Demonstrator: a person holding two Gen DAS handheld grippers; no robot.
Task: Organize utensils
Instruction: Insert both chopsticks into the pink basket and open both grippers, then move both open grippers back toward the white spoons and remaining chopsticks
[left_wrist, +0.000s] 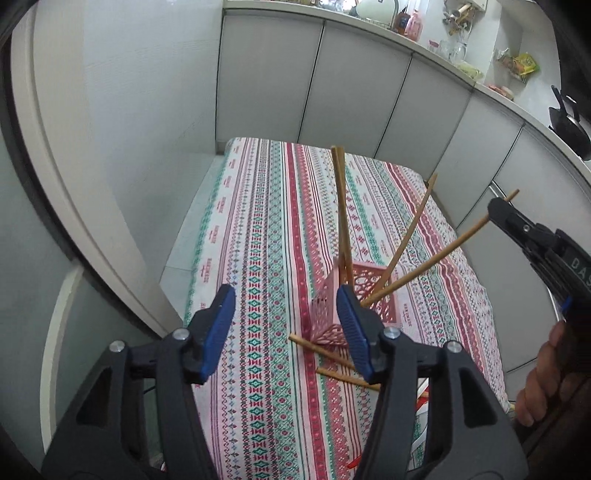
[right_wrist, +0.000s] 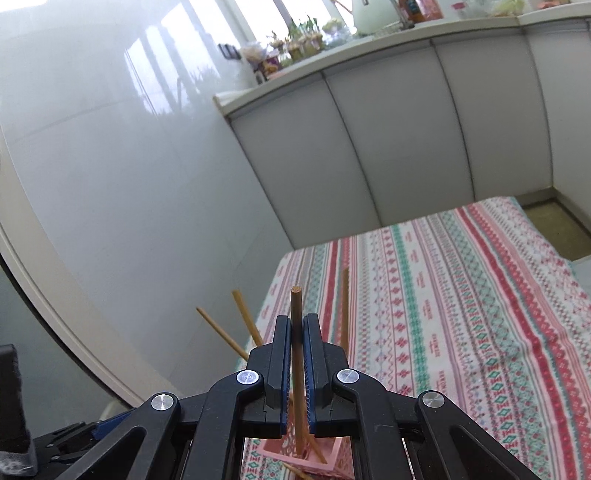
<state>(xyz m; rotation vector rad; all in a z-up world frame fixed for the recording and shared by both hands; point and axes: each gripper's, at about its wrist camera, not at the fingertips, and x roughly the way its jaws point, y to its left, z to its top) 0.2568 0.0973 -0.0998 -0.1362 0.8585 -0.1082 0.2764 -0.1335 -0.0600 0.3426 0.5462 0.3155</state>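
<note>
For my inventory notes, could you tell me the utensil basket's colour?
Pink basket, clearest in the left wrist view.

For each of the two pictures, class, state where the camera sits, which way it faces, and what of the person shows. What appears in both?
Left wrist: on the left tool, facing down the striped tablecloth at the pink basket; a hand shows.
Right wrist: on the right tool, shut on a chopstick, facing cabinets; no hand visible.
Shared: basket, chopsticks, tablecloth, cabinets.
</note>
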